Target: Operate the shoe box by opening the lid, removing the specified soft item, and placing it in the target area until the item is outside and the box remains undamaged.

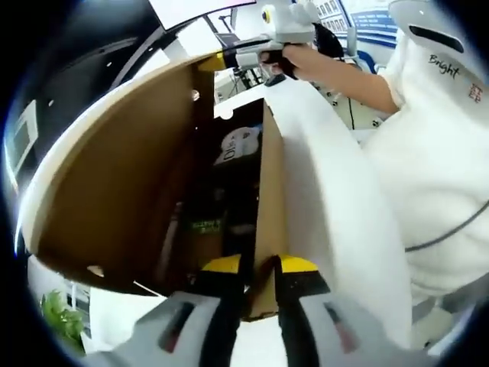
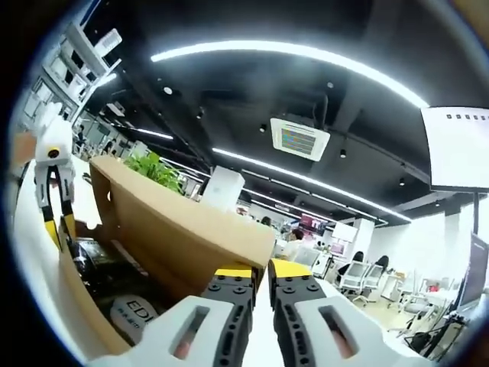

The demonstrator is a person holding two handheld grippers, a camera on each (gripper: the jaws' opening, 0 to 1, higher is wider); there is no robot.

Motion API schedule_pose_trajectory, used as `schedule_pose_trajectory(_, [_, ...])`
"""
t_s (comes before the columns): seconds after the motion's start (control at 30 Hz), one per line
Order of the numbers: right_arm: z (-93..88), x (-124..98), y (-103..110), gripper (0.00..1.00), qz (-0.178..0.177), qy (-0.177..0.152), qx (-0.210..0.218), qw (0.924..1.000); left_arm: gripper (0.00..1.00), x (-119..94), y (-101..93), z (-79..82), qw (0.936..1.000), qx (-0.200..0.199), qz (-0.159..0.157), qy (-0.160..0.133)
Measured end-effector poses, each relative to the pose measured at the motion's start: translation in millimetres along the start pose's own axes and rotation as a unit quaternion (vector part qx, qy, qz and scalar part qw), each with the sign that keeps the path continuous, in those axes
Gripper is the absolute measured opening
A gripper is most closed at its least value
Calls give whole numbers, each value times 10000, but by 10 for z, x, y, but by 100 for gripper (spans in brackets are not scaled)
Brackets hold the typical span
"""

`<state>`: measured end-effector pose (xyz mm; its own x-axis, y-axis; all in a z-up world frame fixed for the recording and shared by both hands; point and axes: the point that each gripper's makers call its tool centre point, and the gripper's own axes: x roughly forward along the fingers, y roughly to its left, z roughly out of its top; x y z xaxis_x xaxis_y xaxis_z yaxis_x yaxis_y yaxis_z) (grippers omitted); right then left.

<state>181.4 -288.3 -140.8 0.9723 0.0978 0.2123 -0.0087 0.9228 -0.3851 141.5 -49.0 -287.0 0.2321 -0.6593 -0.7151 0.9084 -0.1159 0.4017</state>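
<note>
The left gripper, seen in the left gripper view, has its yellow-tipped jaws clenched on the near edge of the shoe box wall, the cardboard pinched between them. Beyond the jaws the shoe box stands open, its brown lid raised to the left. Inside lie dark contents that are hard to make out, with a white printed piece deeper in. At the far end of the lid, the right gripper touches the lid's edge, held by a person's hand in a white sleeve.

In the right gripper view, the right gripper has its jaws drawn nearly together at the lid's corner; whether they grip it I cannot tell. The left gripper appears at the box's far end. A green plant rises behind the lid, under long ceiling lights.
</note>
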Motion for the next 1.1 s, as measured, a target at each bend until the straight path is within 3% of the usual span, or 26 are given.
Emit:
schedule_pose_trajectory(0.07, [15,23,-54,9,-100,-13,76,9999,9,-5,11,0,10000,-23,-31,69])
schedule_pose_trajectory(0.23, [20,105,-24,9,181,-53,471,9987,6,1,0,-15,9988,-242,-383,183])
schedule_pose_trajectory(0.33, [40,126,-22,7,190,-54,354,9992,5,6,0,-22,9967,-485,-598,267])
schedule_pose_trajectory(0.5, [63,234,-84,6,337,-11,192,9992,3,9,-11,-30,9945,-570,-767,430])
schedule_pose_trajectory(0.57, [67,275,-107,6,446,113,-343,9984,2,1,-15,-38,9933,-646,-853,447])
schedule_pose_trajectory(0.6, [88,283,-94,6,479,109,-135,9987,2,2,-14,-40,9925,-706,-895,448])
schedule_pose_trajectory(0.73, [86,325,-119,6,758,257,373,9961,2,-5,-31,-42,9929,-677,-875,433])
schedule_pose_trajectory(0.93, [107,420,-104,5,778,546,169,9953,2,-6,-15,-43,9914,-830,-894,464])
schedule_pose_trajectory(1.1, [93,515,-131,5,877,783,100,9930,1,-6,-29,-41,9919,-688,-933,511])
